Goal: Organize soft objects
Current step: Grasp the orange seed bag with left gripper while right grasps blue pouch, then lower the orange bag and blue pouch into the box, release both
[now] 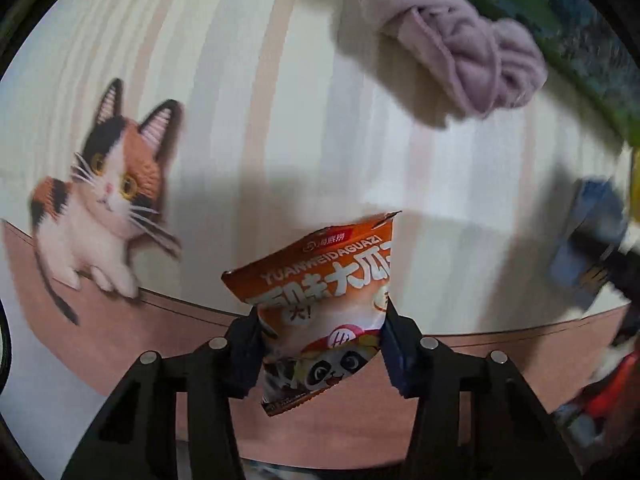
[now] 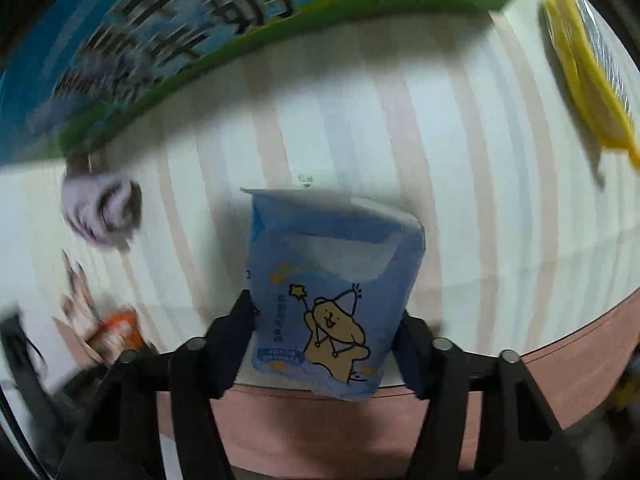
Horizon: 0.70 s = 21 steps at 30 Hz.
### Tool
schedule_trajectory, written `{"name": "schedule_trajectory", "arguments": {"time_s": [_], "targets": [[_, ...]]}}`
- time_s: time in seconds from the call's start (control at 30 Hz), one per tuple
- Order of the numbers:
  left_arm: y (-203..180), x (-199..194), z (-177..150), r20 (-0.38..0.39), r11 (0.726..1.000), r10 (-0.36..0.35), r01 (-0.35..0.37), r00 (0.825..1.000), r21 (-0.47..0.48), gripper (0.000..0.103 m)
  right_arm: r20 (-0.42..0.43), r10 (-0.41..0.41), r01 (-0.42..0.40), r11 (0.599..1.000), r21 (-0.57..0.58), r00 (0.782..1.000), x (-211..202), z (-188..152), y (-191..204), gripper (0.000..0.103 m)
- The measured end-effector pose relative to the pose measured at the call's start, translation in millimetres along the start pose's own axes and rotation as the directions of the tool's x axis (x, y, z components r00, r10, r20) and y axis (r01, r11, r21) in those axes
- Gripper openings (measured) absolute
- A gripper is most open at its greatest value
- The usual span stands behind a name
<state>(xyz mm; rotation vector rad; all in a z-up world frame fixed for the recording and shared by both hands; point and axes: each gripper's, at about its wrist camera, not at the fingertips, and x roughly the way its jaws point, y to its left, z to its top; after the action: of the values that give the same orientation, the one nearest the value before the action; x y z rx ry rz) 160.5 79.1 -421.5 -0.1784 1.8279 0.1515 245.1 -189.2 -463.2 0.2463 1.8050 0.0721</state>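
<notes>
Already loaded on both sides. My left gripper [image 1: 322, 344] has its jaws clamped on the orange snack packet [image 1: 320, 300], and my right gripper [image 2: 326, 340] has its jaws clamped on the blue tissue pack [image 2: 332, 288]. Both packs are squeezed across their short width, long axis running forward and away from the jaws, top ends sticking up and free of the bench [image 1: 280, 80].

Landmark: the blue-and-green printed box [image 2: 160, 32] standing at the far side of the striped bench cover.
- Lilac cloth bundle [image 1: 456, 48] lies just in front of the box, touching or nearly touching its base; I cannot tell which.
- In the right view the same bundle sits up and to the left of the tissue pack, well apart from it.
- In the left view the bundle sits ahead and to the right of the packet, so it lies between the 2 grippers.
- Yellow item [image 2: 592, 80] lies off the box's right end; too blurred to identify.

Judgement: if the soft things are to be gathered by the box, next to the bundle, the left load must travel forward and right, the right load forward and left. Converging paths, so I would send 1 arm first. I cannot tell which gripper is nearer the box. Heavy motion blur in the right view; positions there are rough.
</notes>
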Motion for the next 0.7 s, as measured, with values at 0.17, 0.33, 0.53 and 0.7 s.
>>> {"name": "schedule_trajectory", "arguments": {"time_s": [0.17, 0.33, 0.53, 0.7], "targets": [[-25.6, -2.7, 6.7, 0.001, 0.997, -0.083, 0.083, 0.997, -0.008, 0.047, 0.011, -0.116, 0.116, 0.984, -0.134, 0.993, -2.8, -14.1, -3.6, 0.054], [-54.9, 9.5, 10.7, -0.023, 0.998, -0.055, 0.056, 0.998, 0.034, 0.048, 0.003, -0.136, 0.135, 0.978, -0.16, 0.991, -3.8, -17.5, -11.9, 0.058], [-72.2, 8.4, 10.0, -0.001, 0.998, -0.009, 0.009, 1.0, 0.065, 0.048, -0.003, -0.146, 0.143, 0.976, -0.164, 0.989, 1.6, -18.9, -5.6, 0.059], [-78.9, 3.8, 5.7, 0.028, 0.998, 0.007, -0.008, 1.0, 0.063, 0.043, 0.008, -0.142, 0.141, 0.975, -0.172, 0.99, 3.7, -23.0, 0.6, 0.05]]}}
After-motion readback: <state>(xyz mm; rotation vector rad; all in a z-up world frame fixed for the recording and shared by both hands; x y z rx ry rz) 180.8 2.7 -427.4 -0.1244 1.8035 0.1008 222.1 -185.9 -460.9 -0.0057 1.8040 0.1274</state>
